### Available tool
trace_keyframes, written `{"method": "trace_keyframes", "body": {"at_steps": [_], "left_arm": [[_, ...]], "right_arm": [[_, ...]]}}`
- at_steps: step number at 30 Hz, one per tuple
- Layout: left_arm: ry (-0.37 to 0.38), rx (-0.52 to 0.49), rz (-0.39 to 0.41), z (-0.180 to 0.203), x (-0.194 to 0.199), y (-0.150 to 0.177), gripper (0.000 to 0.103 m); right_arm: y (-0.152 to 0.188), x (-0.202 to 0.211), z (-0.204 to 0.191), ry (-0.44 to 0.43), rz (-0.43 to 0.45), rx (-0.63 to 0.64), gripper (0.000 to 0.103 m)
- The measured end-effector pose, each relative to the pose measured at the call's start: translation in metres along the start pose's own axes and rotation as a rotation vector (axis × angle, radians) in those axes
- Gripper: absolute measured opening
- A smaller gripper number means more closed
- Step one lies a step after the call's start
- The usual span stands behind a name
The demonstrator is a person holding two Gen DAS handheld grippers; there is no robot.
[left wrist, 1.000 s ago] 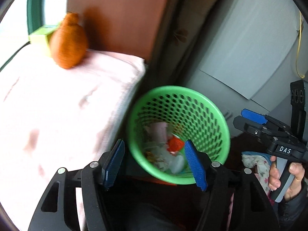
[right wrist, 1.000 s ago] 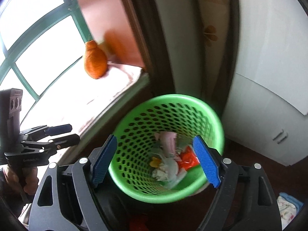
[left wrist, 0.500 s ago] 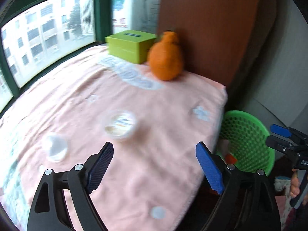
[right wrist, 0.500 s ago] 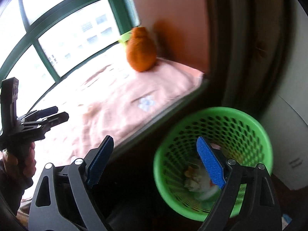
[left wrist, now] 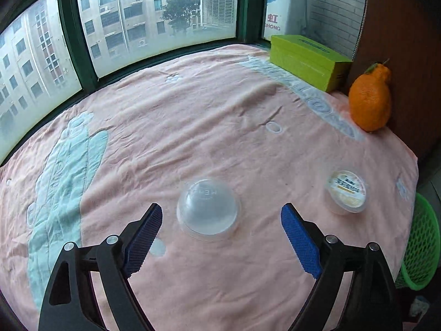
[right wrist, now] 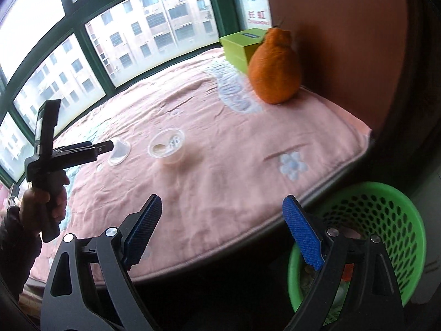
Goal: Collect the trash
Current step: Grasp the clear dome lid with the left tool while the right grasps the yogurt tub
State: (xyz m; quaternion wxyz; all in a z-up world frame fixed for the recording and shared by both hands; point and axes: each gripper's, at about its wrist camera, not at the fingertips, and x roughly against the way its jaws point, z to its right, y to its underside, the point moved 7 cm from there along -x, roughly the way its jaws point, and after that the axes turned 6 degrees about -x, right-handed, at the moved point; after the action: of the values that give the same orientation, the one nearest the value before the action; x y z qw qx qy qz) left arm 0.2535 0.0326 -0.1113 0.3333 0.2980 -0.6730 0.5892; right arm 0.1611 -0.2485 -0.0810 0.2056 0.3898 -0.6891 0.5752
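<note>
Both my grippers are spread wide, nothing in them, having just opened up. The left gripper has a clear domed plastic lid right ahead between its fingers. Beyond its right finger sits a small lidded plastic cup. My right gripper hangs over the pink blanket's edge, the green perforated plastic basket behind its right finger.

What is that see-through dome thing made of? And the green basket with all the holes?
The dome lid looks like thin clear plastic, slightly frosted: the pink blanket shows through it and its top shines. The green basket looks like moulded plastic too, smooth and glossy, with even rows of round holes in its wall.
</note>
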Motion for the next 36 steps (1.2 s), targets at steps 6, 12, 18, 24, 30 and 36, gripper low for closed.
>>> {"method": "trace_keyframes", "body": {"at_steps": [6,12,18,24,30,36], "left_arm": [[0.019,0.022,-0.047,-0.014,-0.029,0.003,0.077],[0.056,0.037,-0.065,-0.014,-0.043,0.005,0.067],[0.08,0.047,-0.062,-0.018,-0.048,0.005,0.057],[0.084,0.055,-0.037,-0.024,-0.035,0.004,0.057],[0.09,0.058,0.0,-0.032,-0.014,0.002,0.057],[0.094,0.061,0.025,-0.035,0.0,0.001,0.057]], "right_arm": [[-0.009,-0.027,-0.024,-0.015,-0.03,0.042,0.089],[-0.016,-0.056,-0.048,-0.037,-0.059,0.076,0.089],[-0.023,-0.08,-0.065,-0.041,-0.076,0.105,0.088],[-0.033,-0.109,-0.079,-0.04,-0.093,0.127,0.088],[-0.038,-0.138,-0.087,-0.019,-0.121,0.149,0.088],[-0.042,-0.155,-0.089,0.006,-0.143,0.144,0.076]]}}
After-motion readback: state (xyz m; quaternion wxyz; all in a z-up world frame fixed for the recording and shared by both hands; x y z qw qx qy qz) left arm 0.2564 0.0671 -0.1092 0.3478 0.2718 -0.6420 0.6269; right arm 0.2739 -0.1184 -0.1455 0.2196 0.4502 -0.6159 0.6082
